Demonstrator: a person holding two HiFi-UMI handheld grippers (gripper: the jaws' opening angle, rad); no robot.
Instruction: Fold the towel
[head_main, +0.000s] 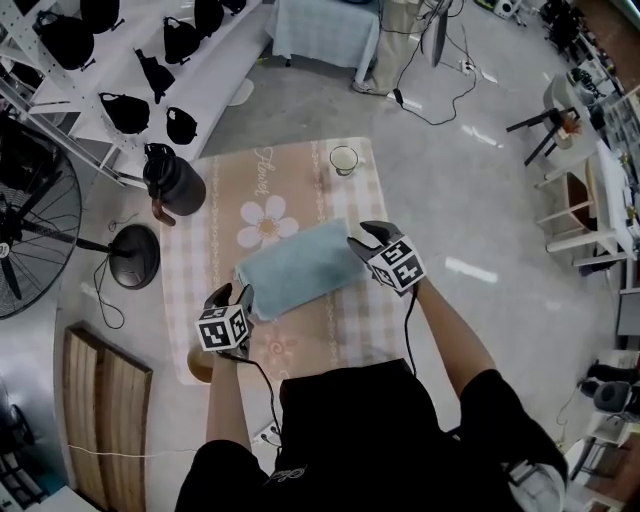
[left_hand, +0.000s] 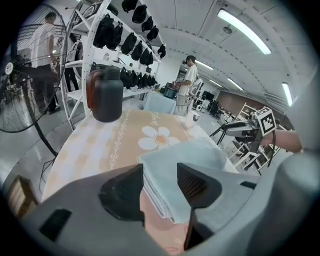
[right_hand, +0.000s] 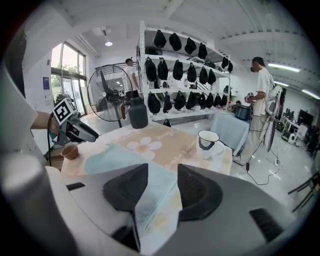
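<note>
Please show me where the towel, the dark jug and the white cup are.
towel (head_main: 298, 266), head view, middle of its top layer.
jug (head_main: 178, 185), head view, its dark body.
cup (head_main: 343, 159), head view, its open top.

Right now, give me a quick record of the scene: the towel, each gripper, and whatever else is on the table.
Towel: light blue, folded, flat on the flower-print tablecloth
Left gripper: fingers apart, towel's near-left corner between them, no grip
Right gripper: fingers apart, towel's right corner between them, no grip
Also on table: dark jug, white cup, small brown cup
</note>
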